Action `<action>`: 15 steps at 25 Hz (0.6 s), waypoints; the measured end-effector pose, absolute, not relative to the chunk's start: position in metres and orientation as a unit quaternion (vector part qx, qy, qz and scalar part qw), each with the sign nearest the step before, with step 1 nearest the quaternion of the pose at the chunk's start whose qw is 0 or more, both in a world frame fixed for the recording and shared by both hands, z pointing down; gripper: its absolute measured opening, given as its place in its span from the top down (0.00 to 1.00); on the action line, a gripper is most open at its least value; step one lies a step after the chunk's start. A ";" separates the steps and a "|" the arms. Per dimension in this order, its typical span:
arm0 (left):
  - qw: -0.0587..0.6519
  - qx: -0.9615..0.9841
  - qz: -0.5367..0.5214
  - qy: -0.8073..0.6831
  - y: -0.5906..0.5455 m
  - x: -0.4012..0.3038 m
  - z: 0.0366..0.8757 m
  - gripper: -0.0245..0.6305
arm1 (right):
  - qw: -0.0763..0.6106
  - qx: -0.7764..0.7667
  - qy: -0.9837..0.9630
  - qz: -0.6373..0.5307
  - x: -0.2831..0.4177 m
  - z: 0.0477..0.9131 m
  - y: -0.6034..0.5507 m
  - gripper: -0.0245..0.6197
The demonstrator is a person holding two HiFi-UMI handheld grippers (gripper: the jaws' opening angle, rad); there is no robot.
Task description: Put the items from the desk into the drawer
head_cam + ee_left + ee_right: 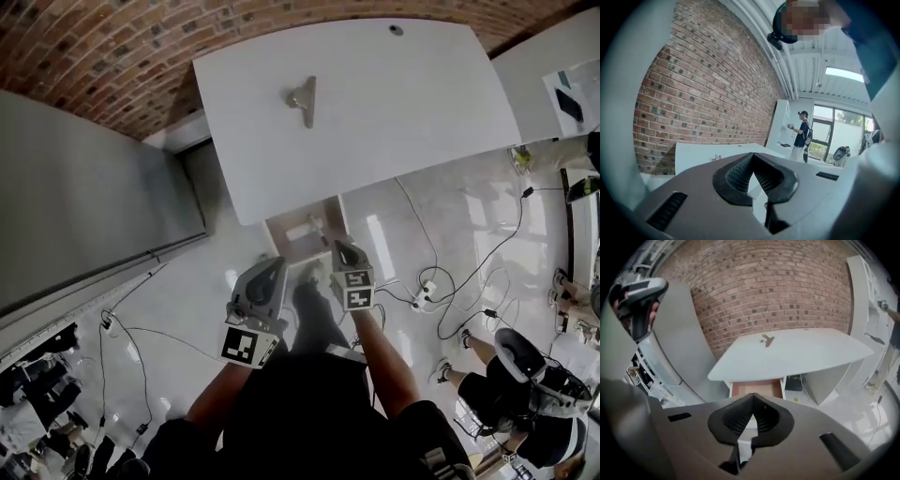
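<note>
Head view: grey metal item (303, 100) lies near the middle of the white bench (422, 122), slightly toward its left edge. Drawer (277, 234) is pulled open under the bench's near edge; there is something pale inside, but I can't tell what. Left gripper (268, 269) and right gripper (347, 249) are side by side just in front of the drawer, above the floor.

Left gripper view: left gripper (753, 155) fingers clenched, nothing between them. Item (716, 158) is small on the bench (693, 157), brick wall (708, 93) behind. A person (802, 136) stands far off.

Right gripper view: right gripper (753, 396) fingers clenched, empty. Item (767, 339) on the bench (811, 352); open drawer (757, 388) just beyond the fingertips.
</note>
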State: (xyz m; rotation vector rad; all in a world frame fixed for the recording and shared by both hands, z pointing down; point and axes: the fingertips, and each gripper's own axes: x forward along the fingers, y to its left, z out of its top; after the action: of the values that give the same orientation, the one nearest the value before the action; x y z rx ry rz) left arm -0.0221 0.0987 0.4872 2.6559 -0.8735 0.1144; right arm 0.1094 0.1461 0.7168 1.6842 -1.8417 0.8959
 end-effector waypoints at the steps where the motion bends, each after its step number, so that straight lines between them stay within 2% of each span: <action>1: 0.169 0.935 0.040 -0.308 0.100 -0.021 0.485 0.96 | 0.234 0.615 -0.685 0.311 0.108 0.699 0.141 0.96; 15: 0.149 0.930 0.007 -0.338 0.121 -0.008 0.431 0.96 | 0.123 0.616 -0.765 0.143 0.099 0.498 0.131 0.96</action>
State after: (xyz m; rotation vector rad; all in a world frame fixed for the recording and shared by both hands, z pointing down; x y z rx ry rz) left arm -0.0084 0.1213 0.4308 2.6726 -0.9705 0.0206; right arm 0.0985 0.1308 0.4978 1.7963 -2.2318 0.4182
